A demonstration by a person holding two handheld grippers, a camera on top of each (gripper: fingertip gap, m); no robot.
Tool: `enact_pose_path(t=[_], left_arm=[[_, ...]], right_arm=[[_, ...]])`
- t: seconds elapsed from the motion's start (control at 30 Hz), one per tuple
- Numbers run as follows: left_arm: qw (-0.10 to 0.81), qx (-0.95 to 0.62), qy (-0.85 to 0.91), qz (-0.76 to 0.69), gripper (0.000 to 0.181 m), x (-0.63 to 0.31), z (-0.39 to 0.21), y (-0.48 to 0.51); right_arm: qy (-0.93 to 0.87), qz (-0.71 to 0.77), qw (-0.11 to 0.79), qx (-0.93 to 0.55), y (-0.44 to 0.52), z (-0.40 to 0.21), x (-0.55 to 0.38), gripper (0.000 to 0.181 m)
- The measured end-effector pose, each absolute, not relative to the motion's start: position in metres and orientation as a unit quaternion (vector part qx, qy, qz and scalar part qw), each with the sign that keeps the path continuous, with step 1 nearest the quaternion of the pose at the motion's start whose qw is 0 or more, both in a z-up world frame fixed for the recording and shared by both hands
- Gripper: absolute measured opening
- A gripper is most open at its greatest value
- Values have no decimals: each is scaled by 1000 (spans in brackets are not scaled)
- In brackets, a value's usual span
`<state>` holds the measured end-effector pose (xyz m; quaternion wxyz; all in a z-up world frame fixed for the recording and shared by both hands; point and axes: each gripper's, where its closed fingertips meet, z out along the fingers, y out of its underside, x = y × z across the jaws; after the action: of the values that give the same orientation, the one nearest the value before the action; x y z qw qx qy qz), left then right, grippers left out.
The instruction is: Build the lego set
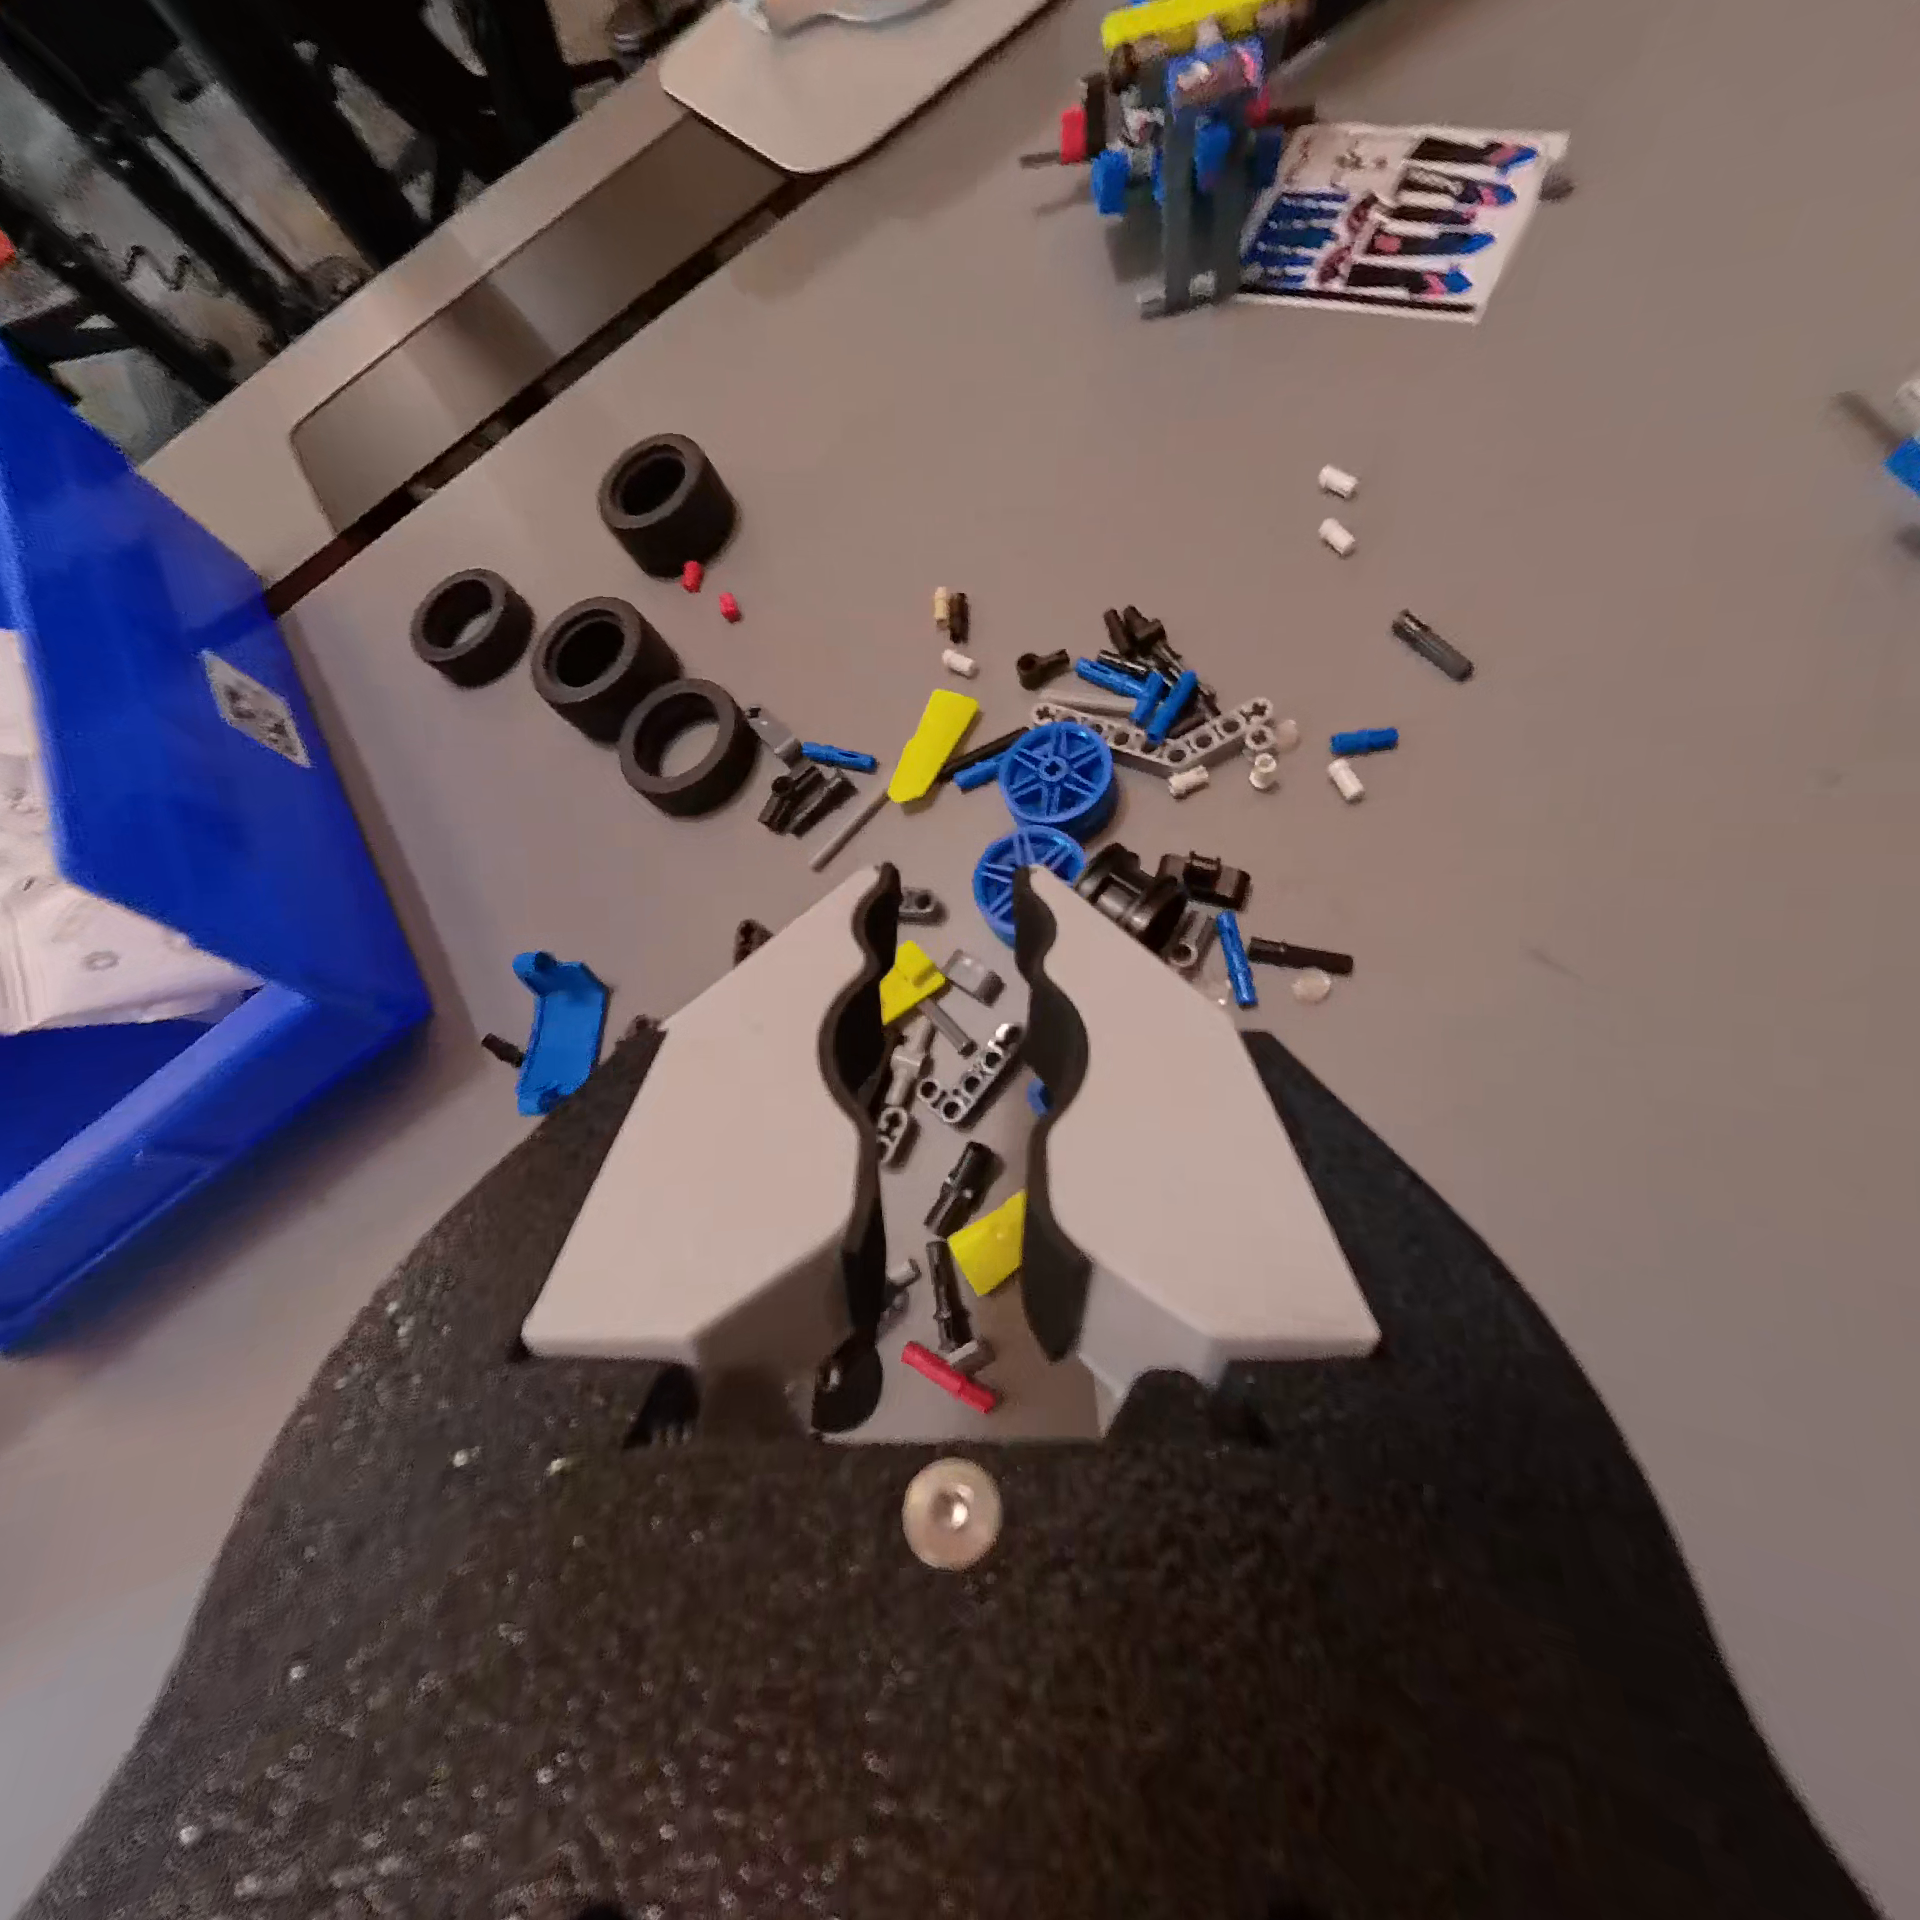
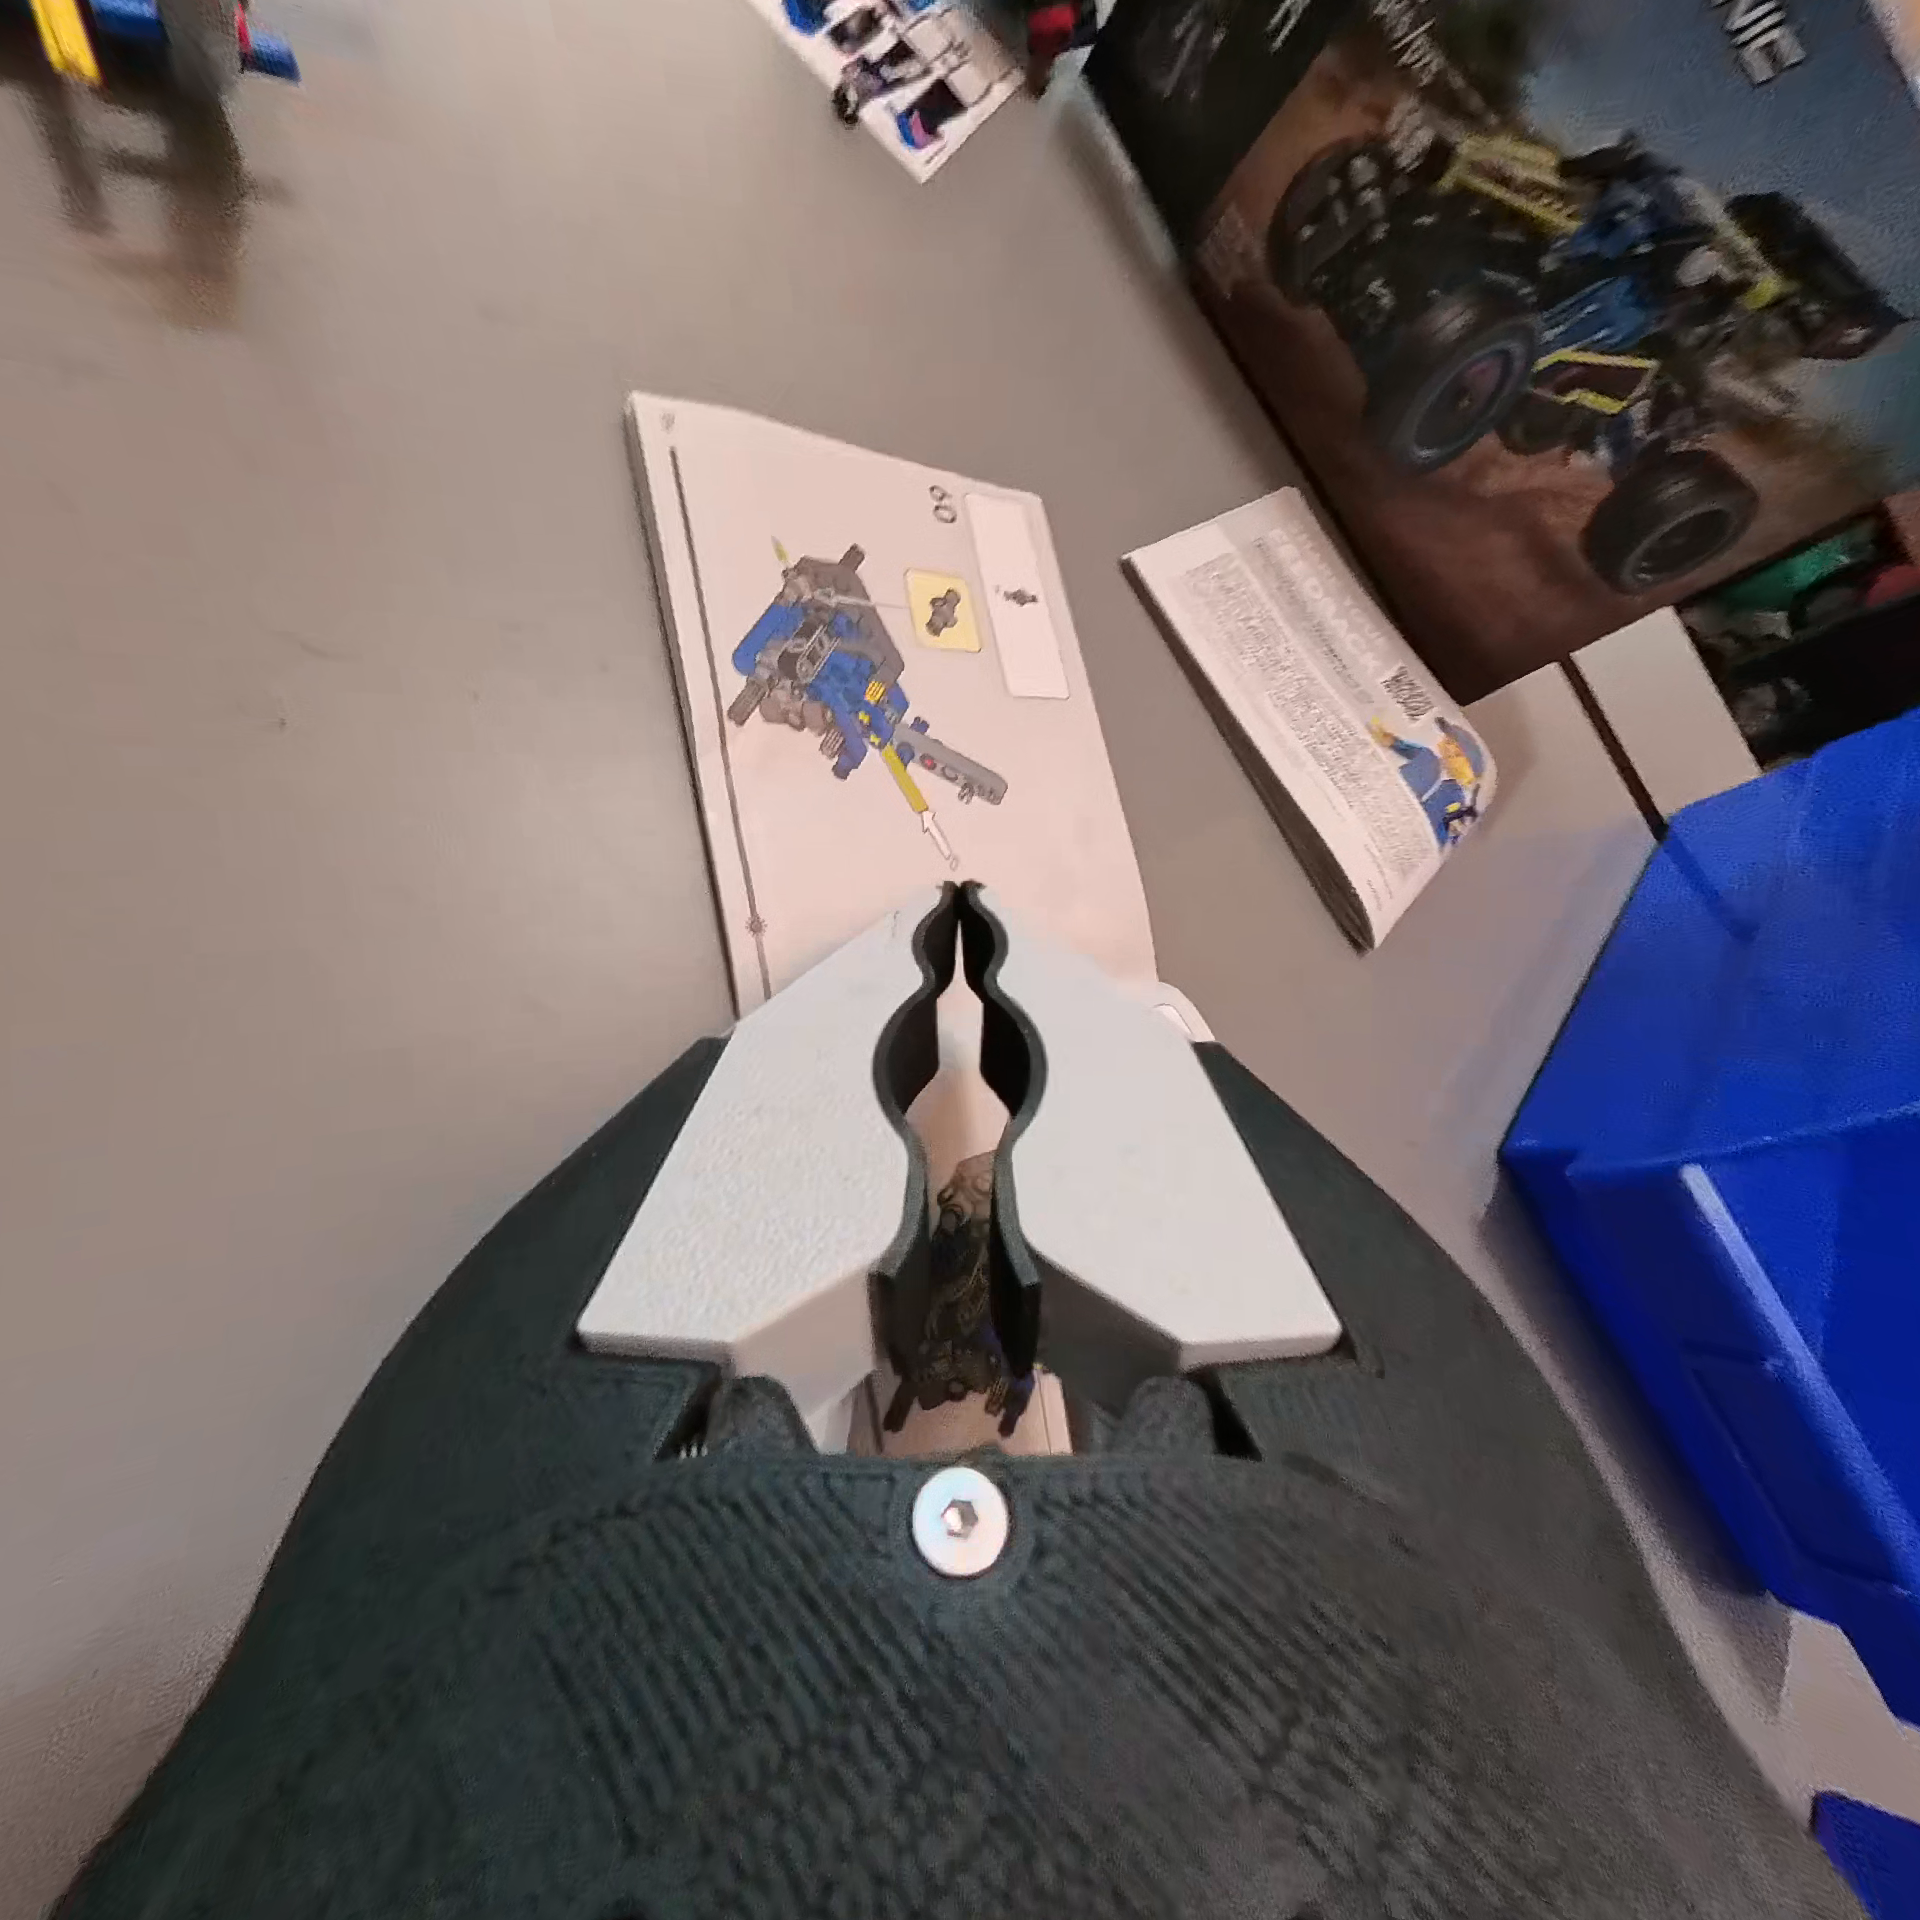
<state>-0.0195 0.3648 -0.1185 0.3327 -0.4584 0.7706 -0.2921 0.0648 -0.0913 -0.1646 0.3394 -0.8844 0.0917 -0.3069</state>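
In the left wrist view my left gripper is open and empty, hovering over a scatter of loose lego parts: blue pins, black pins, grey beams, yellow panels and two blue wheel rims. Several black tyres lie to the left. A partly built blue and grey model stands at the far right beside a sticker sheet. In the right wrist view my right gripper is shut with nothing between its tips, over the open instruction booklet.
A blue bin stands at the left of the left wrist view; another blue bin is at the right of the right wrist view. The set's box and a second booklet lie behind the open booklet. The grey table edge runs along the back. Spacing between my two grippers at the tips: around 45 centimetres.
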Motion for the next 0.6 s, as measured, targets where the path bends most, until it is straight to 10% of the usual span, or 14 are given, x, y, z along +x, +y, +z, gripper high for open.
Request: enact_pose_path(t=[0.6], left_arm=[[364, -479, 737, -308, 15, 11, -116, 393]], right_arm=[[163, -562, 295, -756, -115, -127, 109, 0]])
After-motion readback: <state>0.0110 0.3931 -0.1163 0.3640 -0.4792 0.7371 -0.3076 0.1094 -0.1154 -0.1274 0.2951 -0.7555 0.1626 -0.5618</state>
